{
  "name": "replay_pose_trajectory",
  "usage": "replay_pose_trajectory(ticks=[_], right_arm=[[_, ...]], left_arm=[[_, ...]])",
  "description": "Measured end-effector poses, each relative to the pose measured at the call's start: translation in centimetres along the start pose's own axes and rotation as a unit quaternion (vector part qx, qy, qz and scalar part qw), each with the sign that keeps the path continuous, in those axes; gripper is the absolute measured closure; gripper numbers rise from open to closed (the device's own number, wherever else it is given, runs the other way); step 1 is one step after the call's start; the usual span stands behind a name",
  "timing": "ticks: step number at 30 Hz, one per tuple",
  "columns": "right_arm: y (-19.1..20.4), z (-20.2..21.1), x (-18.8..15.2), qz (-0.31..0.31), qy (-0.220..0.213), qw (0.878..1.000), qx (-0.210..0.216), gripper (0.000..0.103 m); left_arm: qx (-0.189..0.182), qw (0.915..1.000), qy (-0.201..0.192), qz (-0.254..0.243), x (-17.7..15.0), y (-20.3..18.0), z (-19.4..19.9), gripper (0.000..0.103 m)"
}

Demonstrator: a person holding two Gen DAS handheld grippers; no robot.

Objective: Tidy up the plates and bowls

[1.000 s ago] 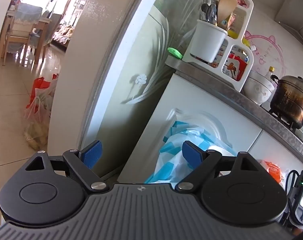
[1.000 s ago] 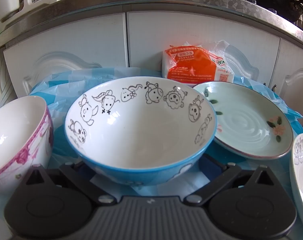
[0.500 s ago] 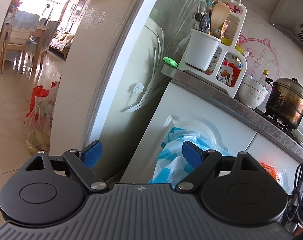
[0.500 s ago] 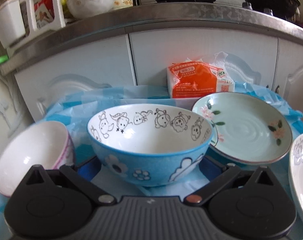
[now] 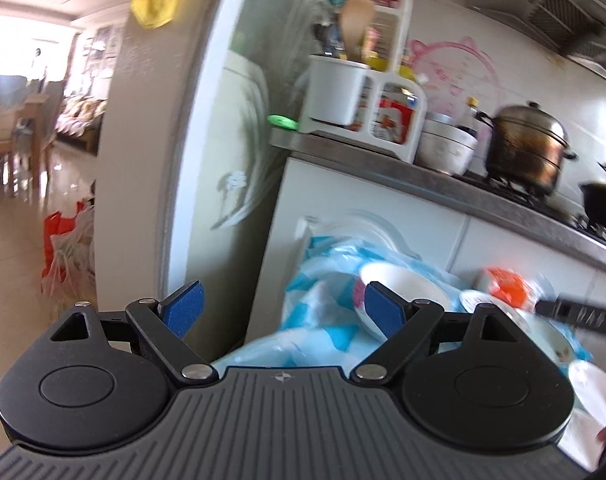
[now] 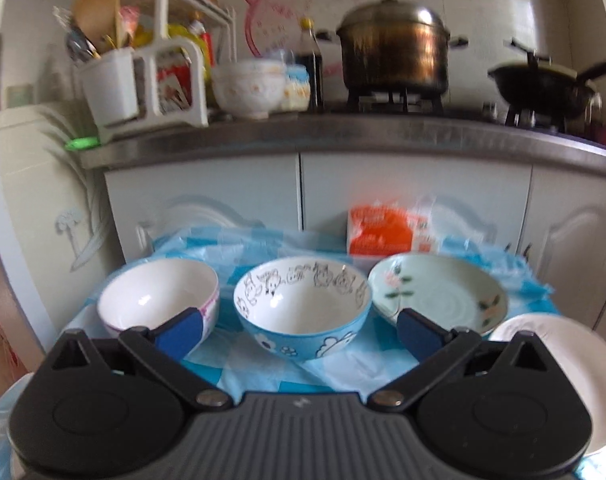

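Observation:
In the right wrist view a blue bowl with cartoon animals [image 6: 303,308] stands on a blue-and-white plastic cover [image 6: 263,364]. A white bowl with a pink rim [image 6: 159,294] is on its left. A pale green flowered plate [image 6: 439,294] is on its right, and a white plate [image 6: 559,364] lies at the right edge. My right gripper [image 6: 299,334] is open and empty, just short of the blue bowl. My left gripper [image 5: 283,310] is open and empty; the pink-rimmed bowl [image 5: 399,284] shows behind its right finger.
White cabinet doors [image 6: 415,196] and a steel counter [image 6: 343,136] stand behind the dishes. An orange packet [image 6: 387,232] leans on the cabinet. On the counter are a utensil rack [image 6: 143,80], a white bowl [image 6: 249,88], a steel pot [image 6: 395,56] and a black wok [image 6: 543,84]. A fridge [image 5: 207,140] stands at left.
My right gripper has pulled back and up from the blue bowl, so all the dishes and the counter top now show. My left gripper has swung right toward the dishes.

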State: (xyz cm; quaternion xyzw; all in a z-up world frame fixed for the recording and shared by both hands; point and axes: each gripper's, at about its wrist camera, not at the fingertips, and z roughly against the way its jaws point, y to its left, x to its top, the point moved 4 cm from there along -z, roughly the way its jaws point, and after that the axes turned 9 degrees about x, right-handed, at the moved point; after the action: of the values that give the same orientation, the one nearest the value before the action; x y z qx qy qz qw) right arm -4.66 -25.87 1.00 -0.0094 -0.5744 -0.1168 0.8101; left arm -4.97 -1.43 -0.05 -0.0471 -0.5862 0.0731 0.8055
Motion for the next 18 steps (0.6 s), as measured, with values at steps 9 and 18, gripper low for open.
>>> replay_pose_trajectory(ticks=[9,18], right_arm=[[-0.4,8.9,0.5,0.051,-0.078,0.995,-0.04,0.001],[-3.5,14.7,-1.4,0.011,-0.085,0.993,-0.078,0.001]], left_arm=[[-0.066,0.9973,0.005,-0.033,0.1,-1.5,5.8,0.0],[-0.141,0.9868,0.034,-0.071,-2.3,-5.2,10.6,0.0]])
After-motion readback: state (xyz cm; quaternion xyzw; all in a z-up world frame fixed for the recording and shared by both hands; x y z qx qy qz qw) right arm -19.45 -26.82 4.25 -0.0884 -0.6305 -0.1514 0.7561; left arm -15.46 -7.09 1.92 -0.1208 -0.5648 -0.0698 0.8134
